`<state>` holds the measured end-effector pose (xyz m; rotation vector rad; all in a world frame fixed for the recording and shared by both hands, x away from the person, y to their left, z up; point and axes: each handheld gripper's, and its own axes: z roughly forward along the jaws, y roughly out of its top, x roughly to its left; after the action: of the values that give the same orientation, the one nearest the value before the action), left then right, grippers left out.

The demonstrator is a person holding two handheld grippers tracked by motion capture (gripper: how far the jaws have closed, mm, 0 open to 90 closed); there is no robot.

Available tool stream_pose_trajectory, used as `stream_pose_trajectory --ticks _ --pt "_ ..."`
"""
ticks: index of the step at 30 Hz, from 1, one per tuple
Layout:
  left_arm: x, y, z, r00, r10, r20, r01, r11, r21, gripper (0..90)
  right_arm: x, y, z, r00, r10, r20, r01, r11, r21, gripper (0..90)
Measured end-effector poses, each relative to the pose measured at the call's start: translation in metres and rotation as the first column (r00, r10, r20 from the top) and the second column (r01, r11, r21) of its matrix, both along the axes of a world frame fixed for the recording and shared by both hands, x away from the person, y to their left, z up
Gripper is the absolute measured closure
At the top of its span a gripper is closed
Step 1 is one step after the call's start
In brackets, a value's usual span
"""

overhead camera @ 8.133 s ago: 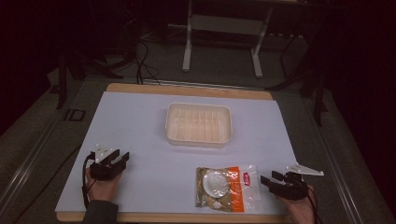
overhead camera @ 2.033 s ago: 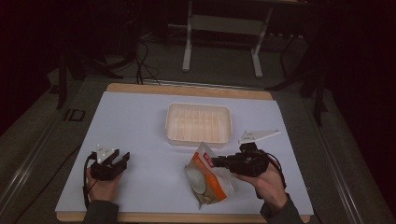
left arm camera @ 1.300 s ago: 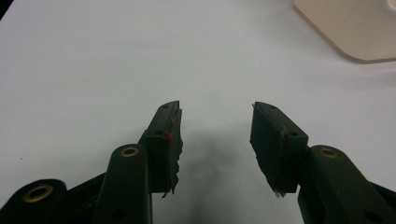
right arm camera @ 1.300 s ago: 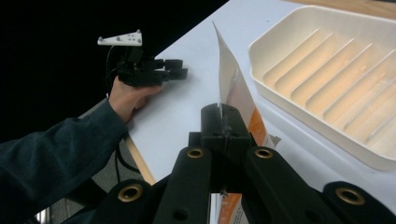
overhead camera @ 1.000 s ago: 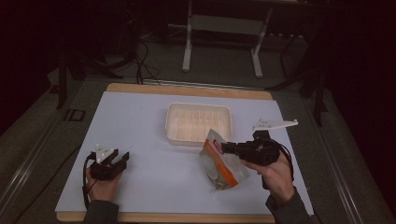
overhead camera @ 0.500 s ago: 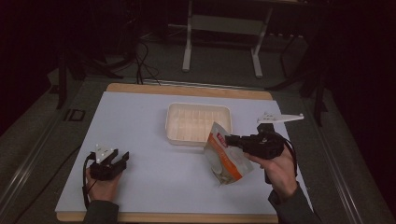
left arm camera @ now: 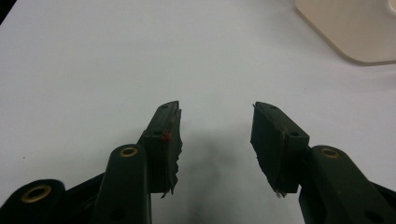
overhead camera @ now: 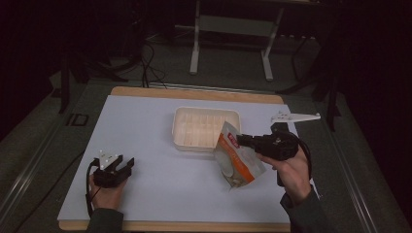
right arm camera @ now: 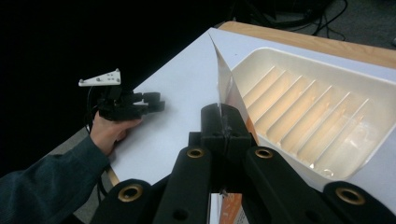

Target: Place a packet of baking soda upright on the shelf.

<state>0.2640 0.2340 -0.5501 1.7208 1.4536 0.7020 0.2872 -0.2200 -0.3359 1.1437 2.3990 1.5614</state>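
High view: pouch (overhead camera: 238, 158) beside tray (overhead camera: 206, 127) edge

The right claw (right arm camera: 226, 133) pinches the top edge of a clear-and-orange pouch (right arm camera: 227, 88), jaws closed on it. Just beyond lies the ribbed cream tray (right arm camera: 373, 100) on the white desk (right arm camera: 187, 84). Farther left, a hand (right arm camera: 109, 133) holds the left claw (right arm camera: 154, 101).

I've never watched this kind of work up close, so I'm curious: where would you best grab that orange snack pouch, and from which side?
By its flat top edge, coming in from the right, probably. The orange pouch is thin there, so the right gripper can shut its jaws on that edge as it does now, while the fuller bottom hangs free, tilted beside the ribbed tray.
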Motion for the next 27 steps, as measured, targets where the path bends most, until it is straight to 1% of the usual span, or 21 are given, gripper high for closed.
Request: stream_pose_trajectory --ticks 7,16,22,27 --pt "0.000 0.000 0.000 1.0000 0.001 0.001 -0.001 1.0000 -0.001 51.9 0.004 -0.004 0.005 0.9997 -0.023 0.010 0.023 1.000 0.007 90.0" --pt "0.000 0.000 0.000 1.0000 0.005 0.003 -0.005 1.0000 -0.003 51.8 0.011 -0.010 0.013 0.9974 -0.070 0.016 0.069 0.997 0.033 90.0" --pt "0.000 0.000 0.000 1.0000 0.005 0.003 -0.005 1.0000 -0.003 51.8 0.017 -0.011 0.016 0.9954 -0.094 0.020 0.093 0.995 0.029 90.0" --pt "0.000 0.000 0.000 1.0000 0.005 0.004 -0.005 1.0000 -0.004 51.8 0.021 -0.013 0.019 0.9929 -0.118 0.015 0.117 0.992 0.051 90.0"
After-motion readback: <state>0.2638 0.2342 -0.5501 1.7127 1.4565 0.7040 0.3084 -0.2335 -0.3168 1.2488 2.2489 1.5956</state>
